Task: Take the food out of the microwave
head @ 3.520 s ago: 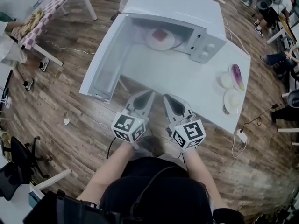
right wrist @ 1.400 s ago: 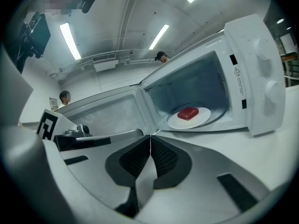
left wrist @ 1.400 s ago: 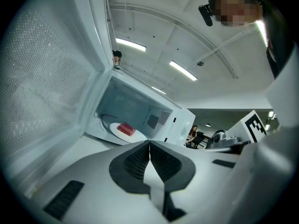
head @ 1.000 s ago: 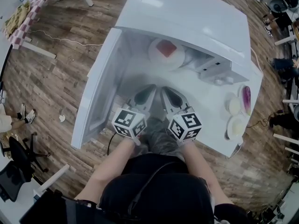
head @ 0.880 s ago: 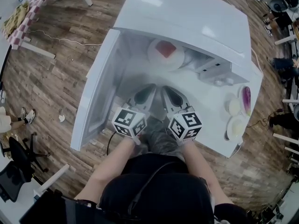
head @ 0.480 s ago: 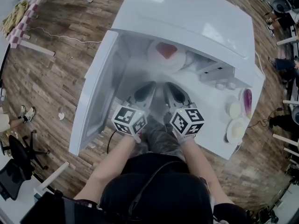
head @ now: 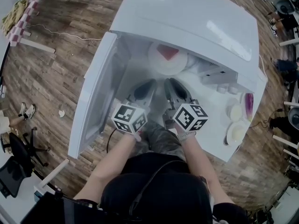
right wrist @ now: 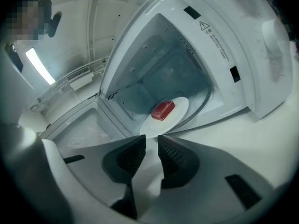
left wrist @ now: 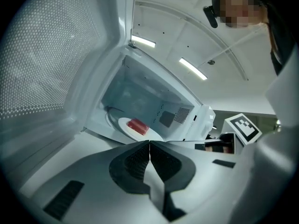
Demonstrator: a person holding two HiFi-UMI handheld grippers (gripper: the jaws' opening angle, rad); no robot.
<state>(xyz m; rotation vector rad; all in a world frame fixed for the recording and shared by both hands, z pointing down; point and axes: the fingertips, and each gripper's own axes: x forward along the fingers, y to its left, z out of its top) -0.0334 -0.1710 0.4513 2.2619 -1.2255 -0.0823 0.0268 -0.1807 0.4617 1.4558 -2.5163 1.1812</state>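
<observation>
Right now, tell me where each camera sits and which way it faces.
Head view: on the person's head, looking steeply down at the open microwave; both forearms and the left gripper and right gripper show.
Left gripper view: rides the left gripper, facing into the microwave; its shut jaws show.
Right gripper view: rides the right gripper, facing in too; its jaws show, opening, nothing between them.
Shared: both gripper views see the red food on its plate.

- Bright, even overhead light; long ceiling strip lamps (left wrist: 192,69) glow in both gripper views.
- Glare streaks the glossy white microwave top (head: 187,13).
- Fisheye bending everywhere, with dark vignetted corners in the gripper views.
</observation>
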